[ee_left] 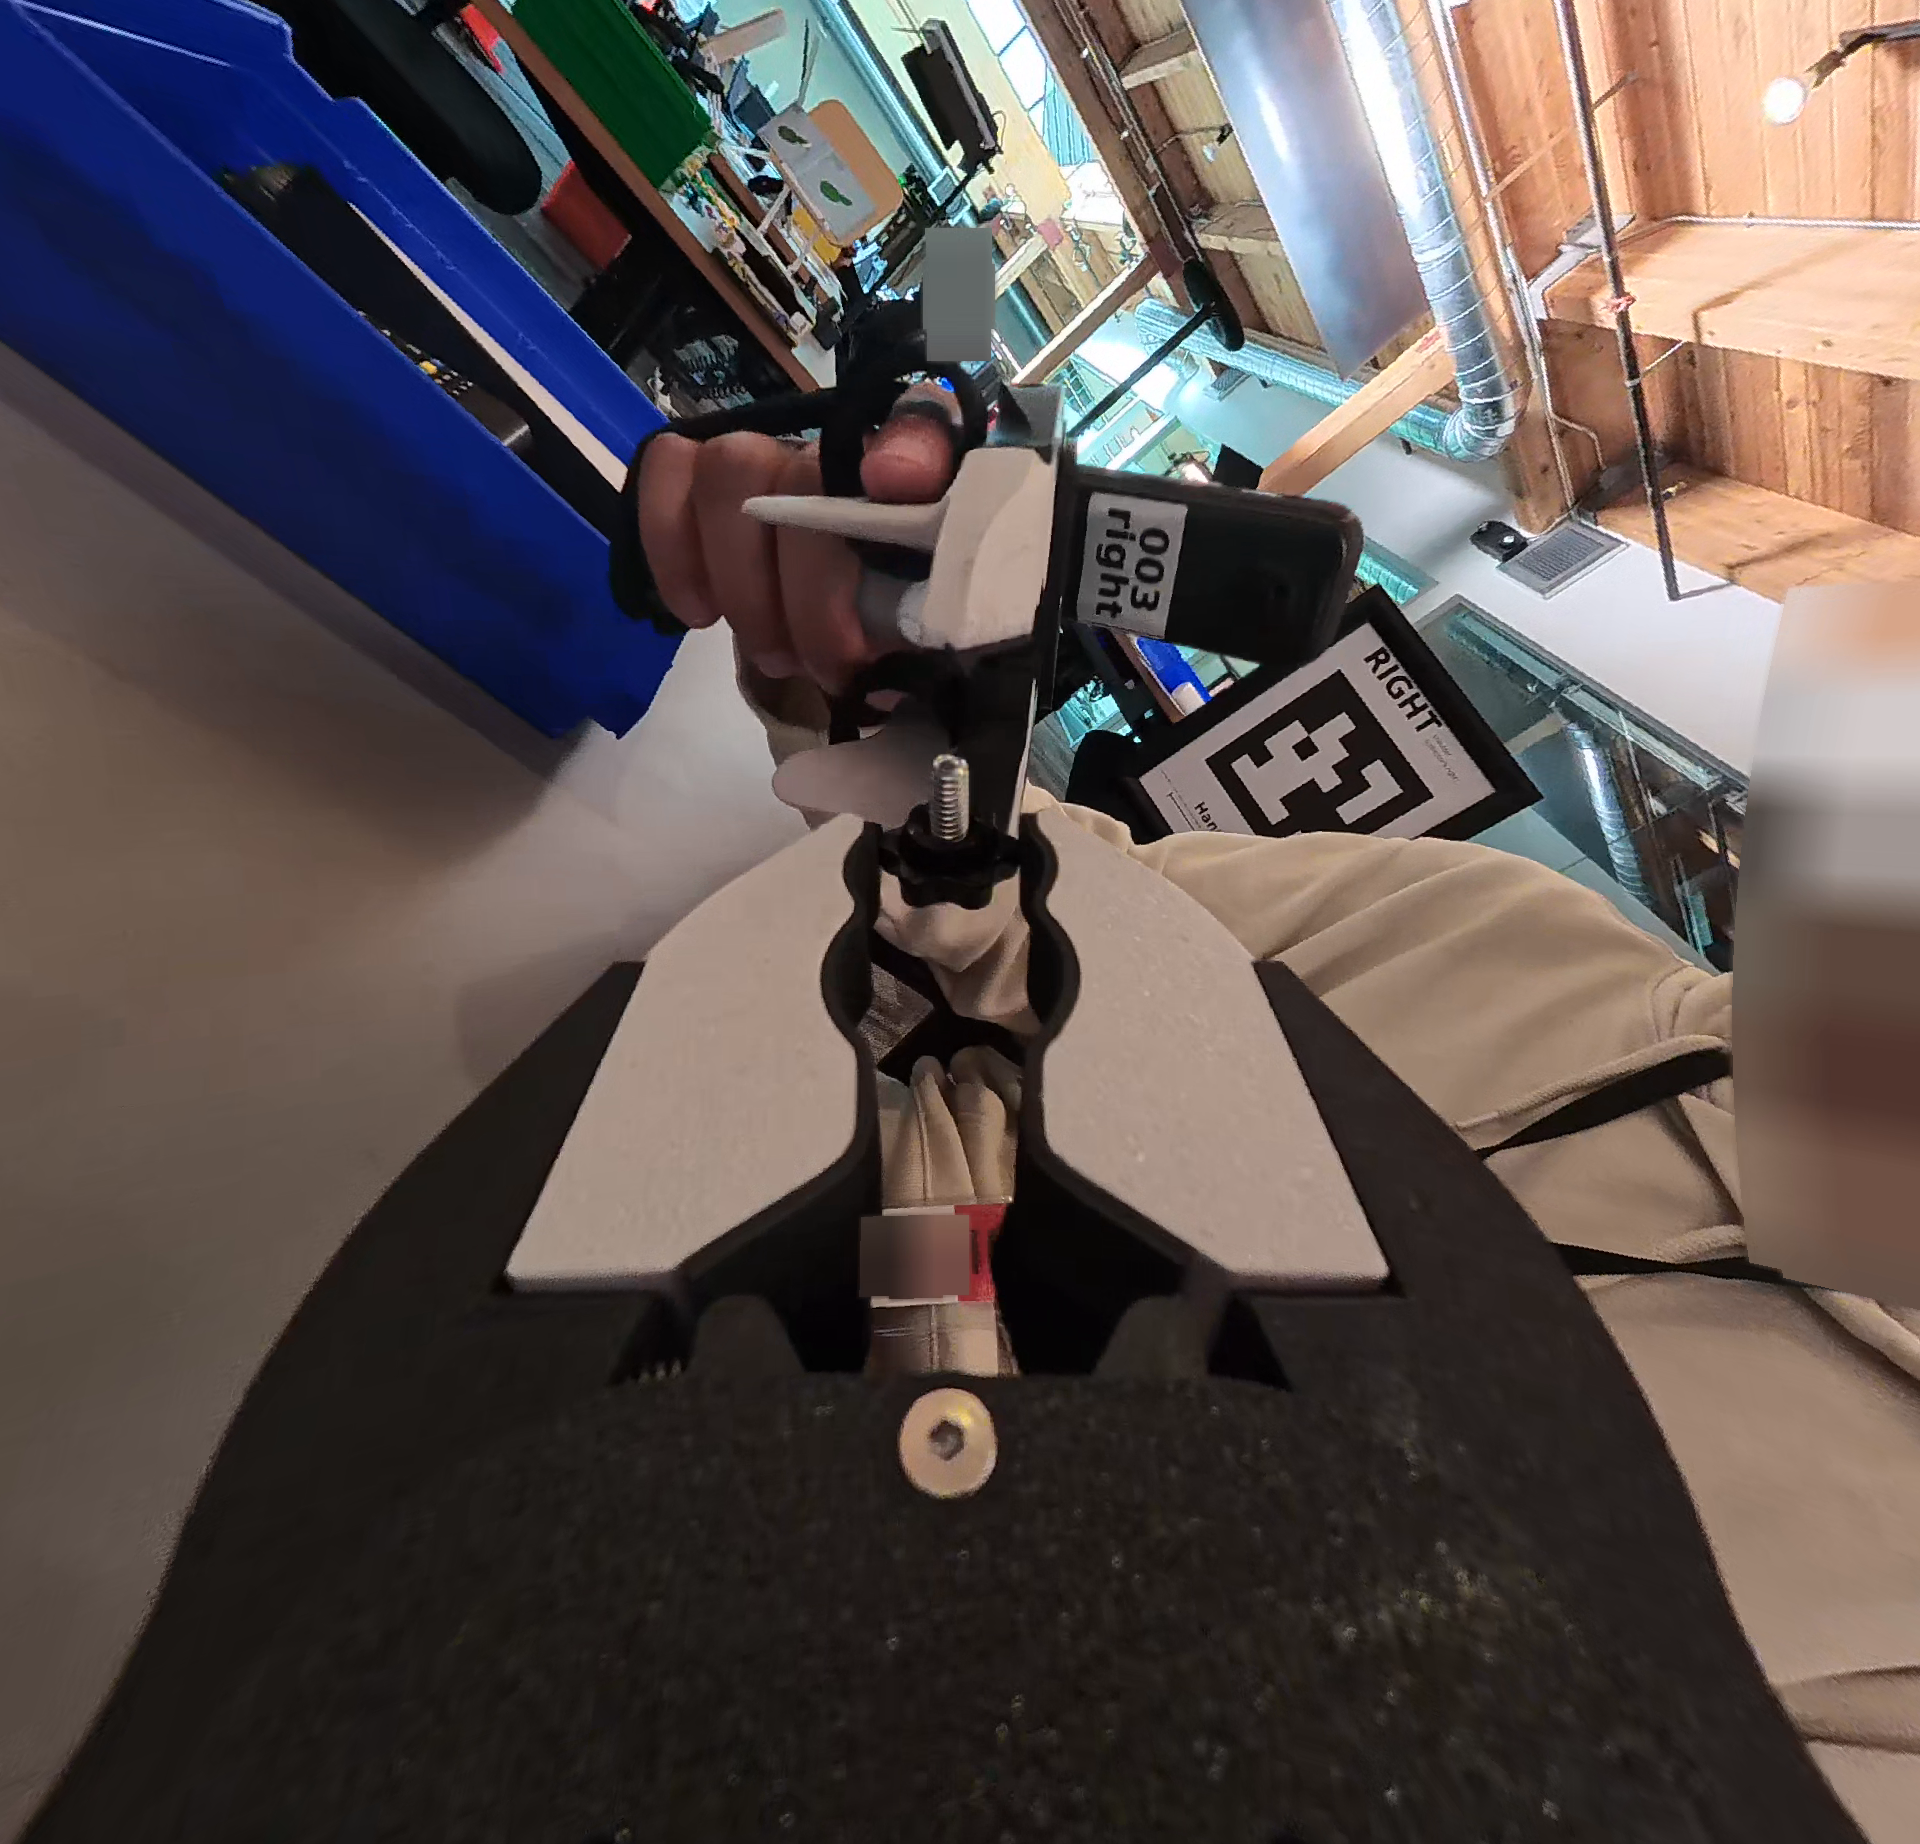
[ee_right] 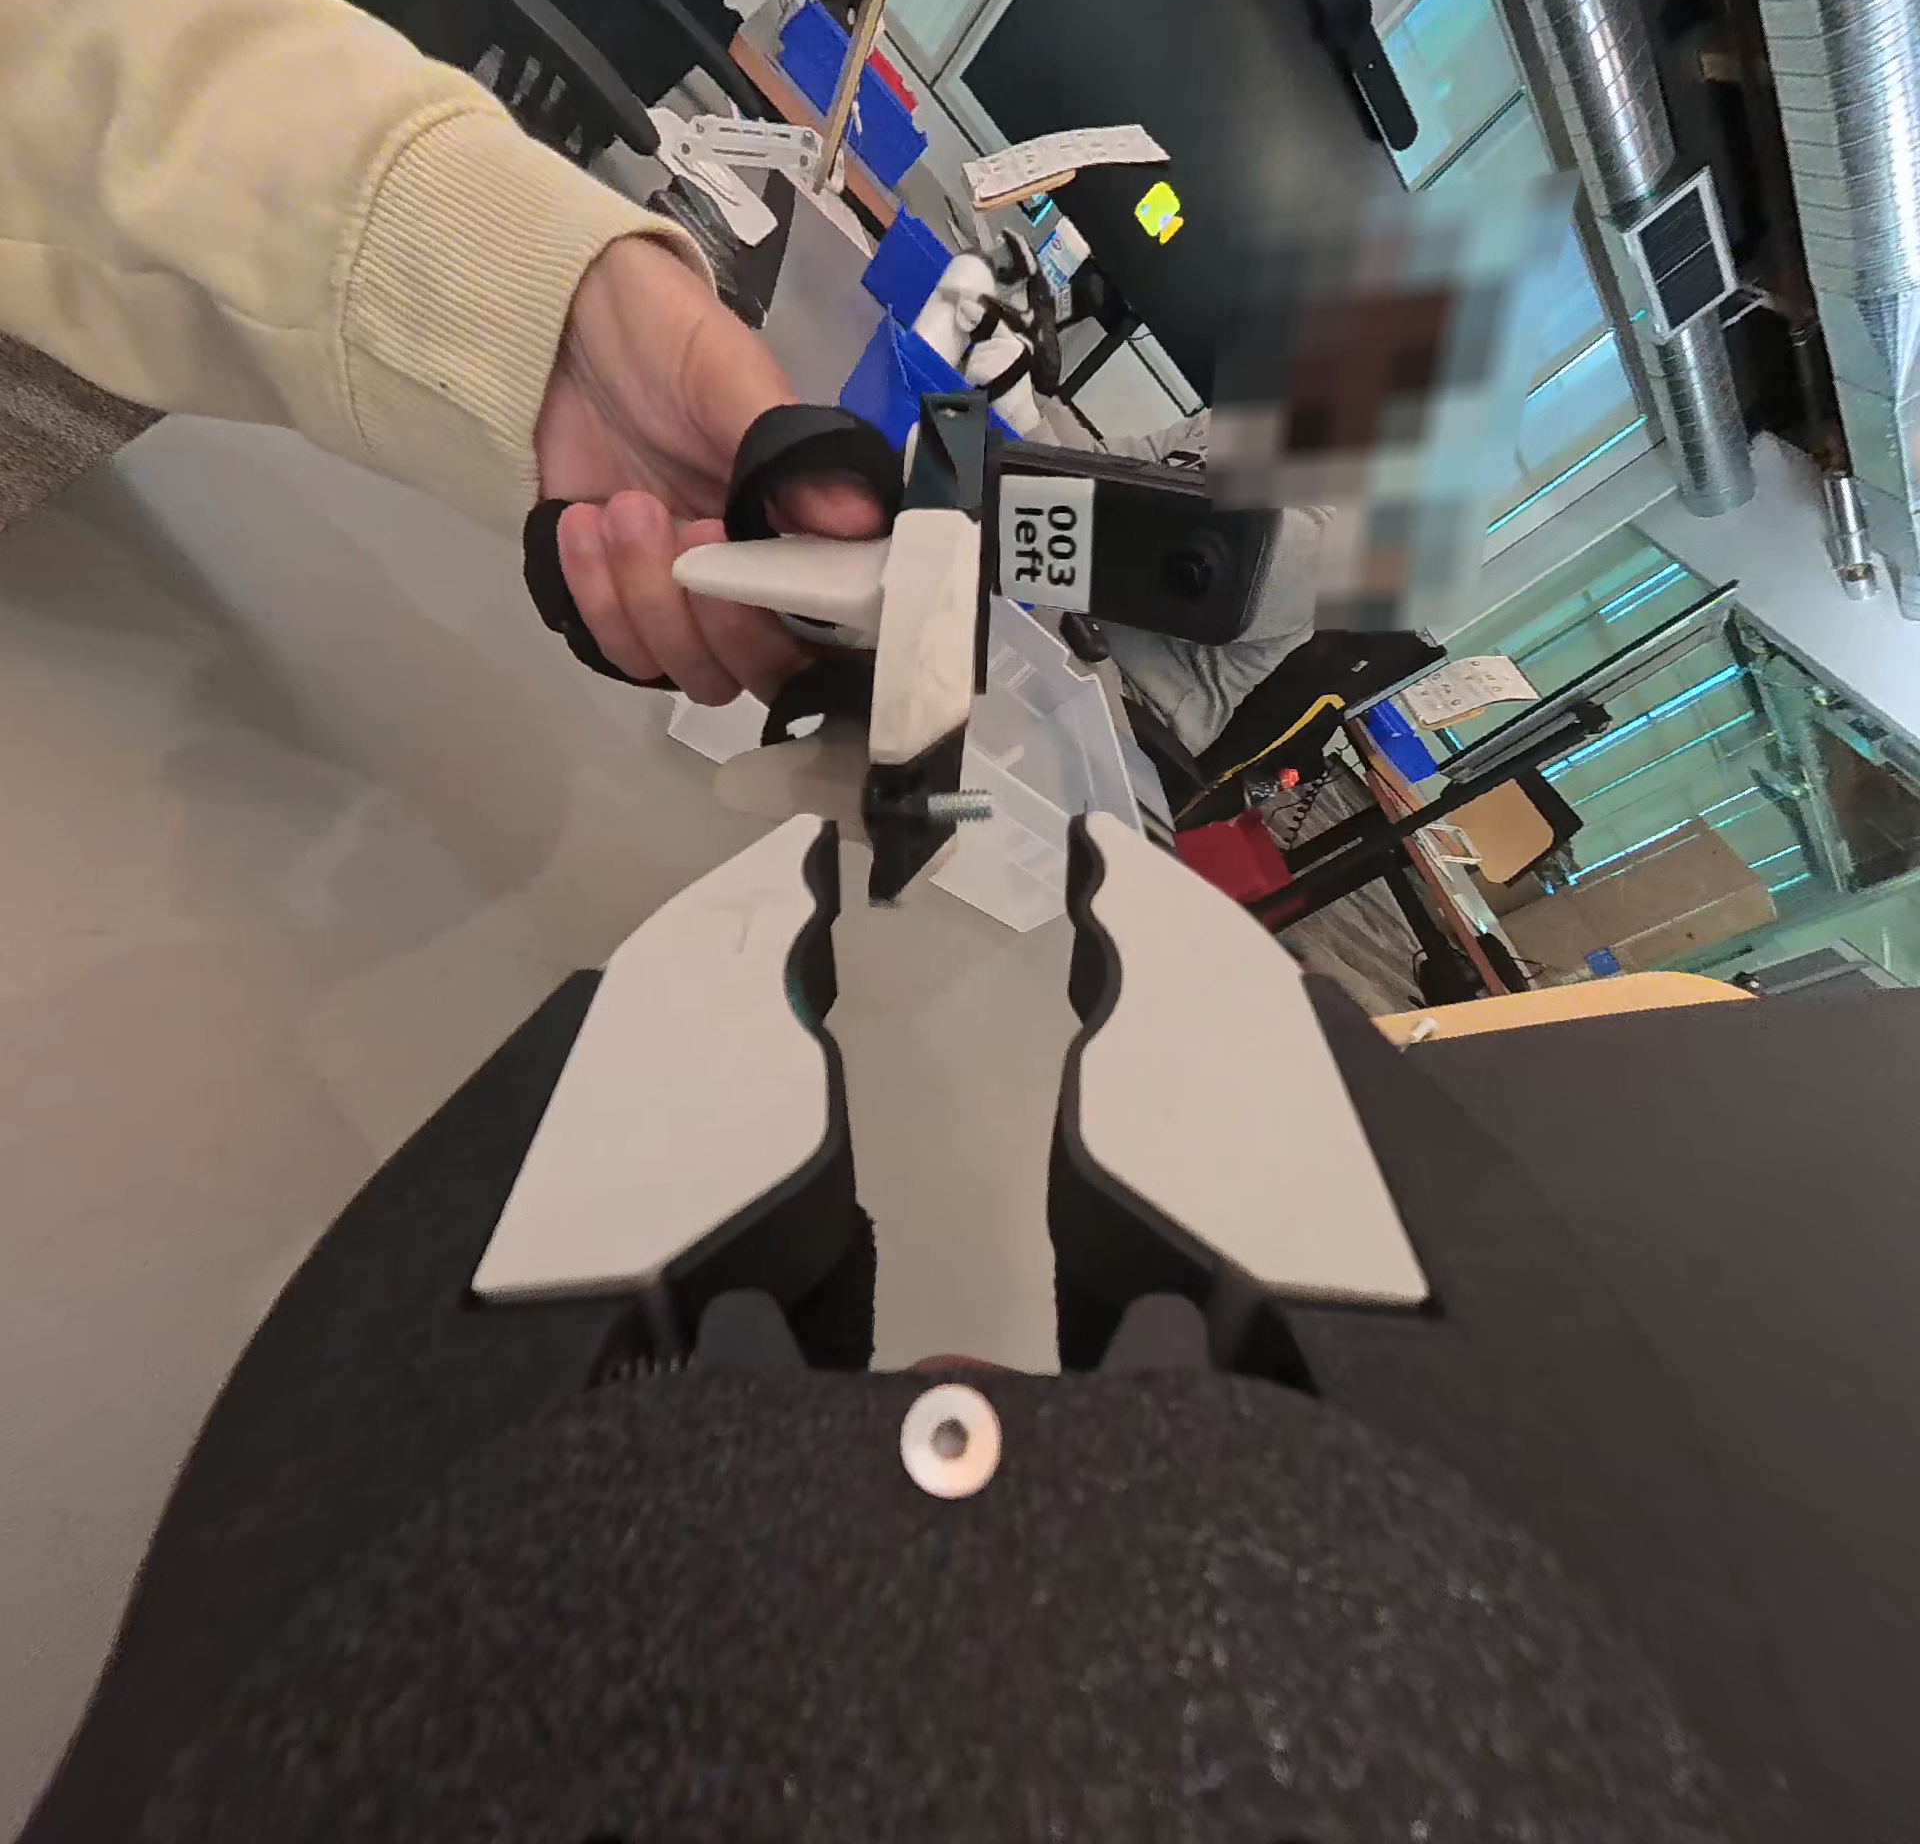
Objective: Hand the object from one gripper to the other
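left wrist view first: the left tongs (ee_left: 940, 844) are clamped down on a black knob screw (ee_left: 948, 792). the knob is pinched right at the very tips, and the bare threaded stud pokes out past them toward the right tongs (ee_left: 925, 781). those are seen edge-on just beyond, with the stud sitting between their two tips, and a hand (ee_left: 727, 537) in black finger loops works them. there's a blue bin (ee_left: 312, 340) off to the left on a white table (ee_left: 260, 859), and a cream sleeve (ee_left: 1299, 942) on the right. right wrist view: the right tongs' fingers (ee_right: 717, 1067) are spread wide and holding nothing. the knob screw is right at the mouth of that gap, nearer the left-side finger, with the stud lying sideways across the opening. i can't tell if it touches either tip. the left tongs come in from above and grip the knob, held by a hand (ee_right: 644, 506) with a cream cuff (ee_right: 416, 319). a clear plastic box (ee_right: 1049, 755) is behind it all.
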### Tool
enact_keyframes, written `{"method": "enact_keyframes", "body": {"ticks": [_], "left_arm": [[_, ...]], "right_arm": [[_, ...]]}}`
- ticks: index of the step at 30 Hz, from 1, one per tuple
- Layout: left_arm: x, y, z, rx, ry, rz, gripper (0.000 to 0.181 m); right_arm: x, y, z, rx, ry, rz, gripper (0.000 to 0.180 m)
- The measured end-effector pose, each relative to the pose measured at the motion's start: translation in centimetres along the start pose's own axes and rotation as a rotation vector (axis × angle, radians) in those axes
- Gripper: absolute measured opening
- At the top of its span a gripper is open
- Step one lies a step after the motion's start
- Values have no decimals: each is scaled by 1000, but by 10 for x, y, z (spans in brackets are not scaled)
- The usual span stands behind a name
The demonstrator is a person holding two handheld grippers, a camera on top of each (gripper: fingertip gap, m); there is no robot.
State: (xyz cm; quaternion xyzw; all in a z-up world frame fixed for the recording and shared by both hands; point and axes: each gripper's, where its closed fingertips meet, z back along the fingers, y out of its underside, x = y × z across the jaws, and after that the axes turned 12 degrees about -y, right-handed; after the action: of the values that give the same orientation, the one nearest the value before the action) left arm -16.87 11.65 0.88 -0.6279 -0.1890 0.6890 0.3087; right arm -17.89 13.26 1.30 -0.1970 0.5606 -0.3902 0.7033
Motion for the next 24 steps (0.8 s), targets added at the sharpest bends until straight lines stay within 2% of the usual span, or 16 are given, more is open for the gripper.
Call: {"method": "enact_keyframes", "body": {"ticks": [1, 4, 5, 12, 13, 16, 18, 21, 24], "left_arm": [[0, 0, 0, 2, 3, 1, 25], [-2, 1, -3, 6, 27, 4, 25], [-1, 3, -5, 15, 29, 8, 25], [1, 4, -5, 20, 13, -5, 25], [2, 3, -3, 19, -20, -27, 27], [20, -4, 9, -4, -237, -81, 58], [31, -10, 20, -22, -394, -81, 67], [38, -17, 32, -55, -615, -83, 63], [34, -18, 27, -61, -720, -116, 59]], "right_arm": [[0, 2, 0, 5, -2, -3, 42], [5, 2, -3, -16, -33, -29, 37], [7, 2, -3, -25, -49, -34, 26], [9, 3, -4, -35, -61, -47, 24], [8, 3, -3, -35, -52, -41, 24], [1, 8, 1, 8, -2, -17, 24], [-9, 22, 5, 134, 70, 27, 24], [-17, 49, 11, 409, 144, 86, 24], [-16, 56, 10, 535, 170, 166, 24]]}}
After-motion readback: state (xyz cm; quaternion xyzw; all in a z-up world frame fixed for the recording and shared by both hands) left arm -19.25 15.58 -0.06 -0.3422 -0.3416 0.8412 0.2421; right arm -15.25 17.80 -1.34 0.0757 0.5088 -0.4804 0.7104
